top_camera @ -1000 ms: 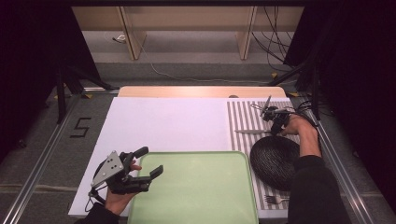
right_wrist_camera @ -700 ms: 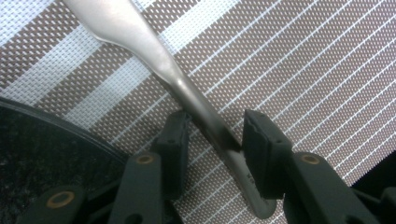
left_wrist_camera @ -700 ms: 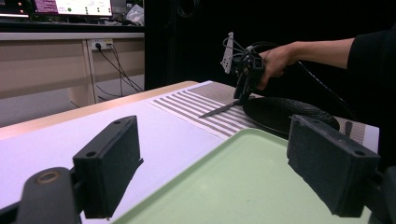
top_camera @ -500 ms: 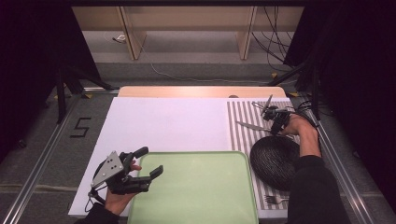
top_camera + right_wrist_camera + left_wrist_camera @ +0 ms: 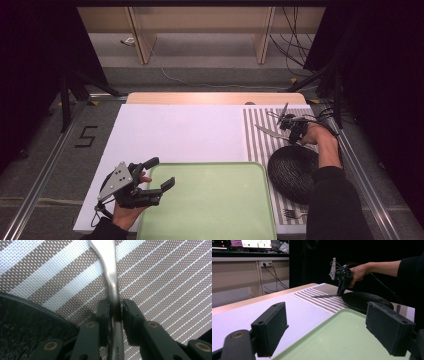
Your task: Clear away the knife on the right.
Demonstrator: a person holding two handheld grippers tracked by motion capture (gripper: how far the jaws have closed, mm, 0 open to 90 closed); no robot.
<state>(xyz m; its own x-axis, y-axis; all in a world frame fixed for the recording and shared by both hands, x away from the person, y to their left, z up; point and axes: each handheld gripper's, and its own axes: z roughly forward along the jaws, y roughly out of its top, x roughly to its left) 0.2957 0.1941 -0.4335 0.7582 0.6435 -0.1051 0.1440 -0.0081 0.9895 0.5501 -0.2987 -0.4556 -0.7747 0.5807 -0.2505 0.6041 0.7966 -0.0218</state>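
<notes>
A: Start at the left. What is the left tool [image 5: 159,178] doing?

B: It hovers at about seven o'clock on the desk [image 5: 185,132], over the near left corner of the green tray [image 5: 215,205]. Its jaws stand wide apart, released, with nothing between them. In the left gripper view the two black pads [image 5: 270,328] frame the tray's edge without touching it.

A: And the middle of the desk?

B: White surface, with the tray at six o'clock.

A: Then the right side?

B: A striped mat [image 5: 260,135] runs from two to five o'clock. A black plate [image 5: 292,172] sits on it at about four o'clock, just beside the tray, and a fork [image 5: 294,214] lies at five o'clock near the mat's front edge.

A: The right tool [image 5: 291,134]?

B: At two o'clock, just past the plate, pointing down at the mat. Its jaws have just been closing and now pinch the handle of a knife [image 5: 111,277]; the pads press on it from both sides in the right gripper view.

A: Where is the knife itself?

B: On or just over the mat at two o'clock, blade pointing toward the desk's centre, beside the plate's far rim. I can't tell whether it is lifted.
</notes>
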